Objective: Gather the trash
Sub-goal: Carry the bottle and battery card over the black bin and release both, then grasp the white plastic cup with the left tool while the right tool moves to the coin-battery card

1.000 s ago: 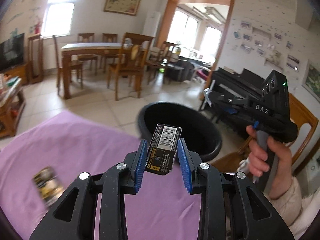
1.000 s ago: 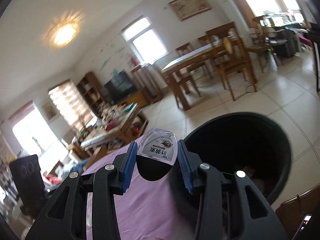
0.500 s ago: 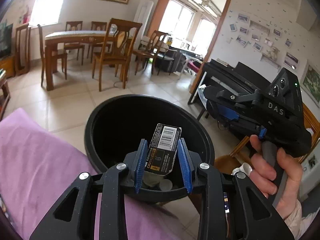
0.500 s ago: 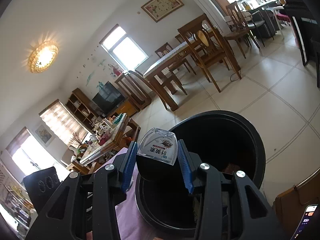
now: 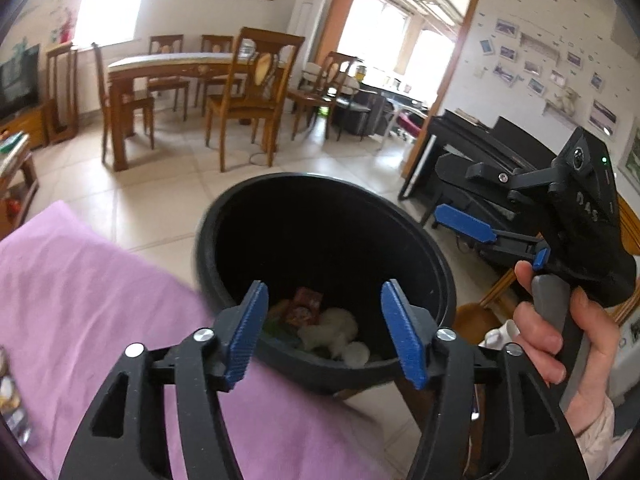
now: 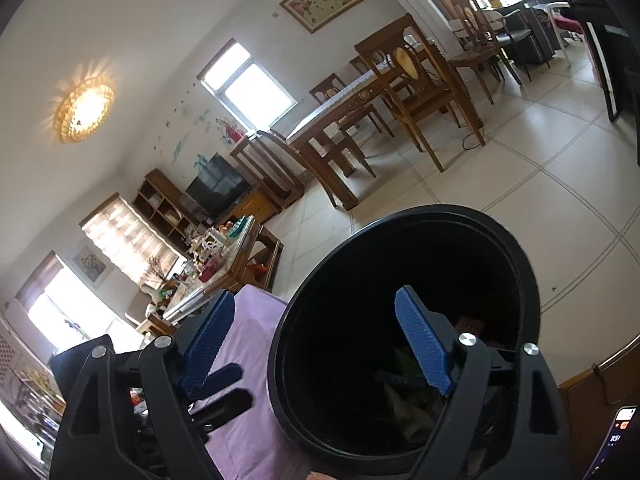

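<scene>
A black round trash bin (image 5: 404, 224) stands at the edge of the purple-covered table (image 5: 80, 288). It holds crumpled white paper (image 5: 336, 330) and a red wrapper (image 5: 304, 306). My left gripper (image 5: 324, 328) is open and empty, right over the bin's near rim. My right gripper (image 6: 316, 342) is open and empty, straddling the bin's rim (image 6: 280, 328); trash (image 6: 408, 400) lies inside. The right gripper also shows in the left wrist view (image 5: 480, 204), held by a hand beside the bin.
A small packet (image 5: 12, 396) lies on the purple cloth at far left. A black piano (image 5: 460, 148) stands right of the bin. Wooden dining table and chairs (image 5: 224, 80) stand across the tiled floor. A cluttered coffee table (image 6: 216, 264) is beyond the cloth.
Both grippers have opened over the bin. The barcode box has left the left gripper and the small bottle has left the right one; neither is in the jaws now.
</scene>
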### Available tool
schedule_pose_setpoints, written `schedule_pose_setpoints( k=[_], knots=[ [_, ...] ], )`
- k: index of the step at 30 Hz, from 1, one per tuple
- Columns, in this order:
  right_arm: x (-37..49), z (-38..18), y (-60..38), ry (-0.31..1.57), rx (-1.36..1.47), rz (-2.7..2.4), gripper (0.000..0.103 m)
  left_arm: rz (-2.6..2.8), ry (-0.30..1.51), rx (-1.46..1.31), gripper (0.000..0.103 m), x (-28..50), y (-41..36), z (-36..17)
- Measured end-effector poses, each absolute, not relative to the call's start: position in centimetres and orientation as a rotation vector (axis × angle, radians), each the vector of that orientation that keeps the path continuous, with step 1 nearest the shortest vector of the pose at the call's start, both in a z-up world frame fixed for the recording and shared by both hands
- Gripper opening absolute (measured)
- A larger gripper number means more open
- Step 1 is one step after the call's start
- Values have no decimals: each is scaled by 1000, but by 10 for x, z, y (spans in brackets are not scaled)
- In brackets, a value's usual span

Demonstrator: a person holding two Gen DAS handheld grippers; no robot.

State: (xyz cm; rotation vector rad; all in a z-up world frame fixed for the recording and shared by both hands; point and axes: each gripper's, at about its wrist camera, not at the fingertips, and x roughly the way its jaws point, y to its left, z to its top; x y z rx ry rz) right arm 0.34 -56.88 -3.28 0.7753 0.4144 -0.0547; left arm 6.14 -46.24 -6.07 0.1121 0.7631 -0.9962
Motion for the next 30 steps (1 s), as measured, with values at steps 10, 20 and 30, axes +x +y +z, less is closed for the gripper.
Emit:
schedule_pose_setpoints(
  k=[10,20,30],
  knots=[
    [31,-30,-512,519,643,30,82,-685,756,78,77,51,-294,-41],
    [79,-38,-378,740,411,229,86,-573,861,334,84,36,-223,-78],
    [128,-33,-274,851,153,277,86,-598,894,265,36,47,-207,-91]
  ],
)
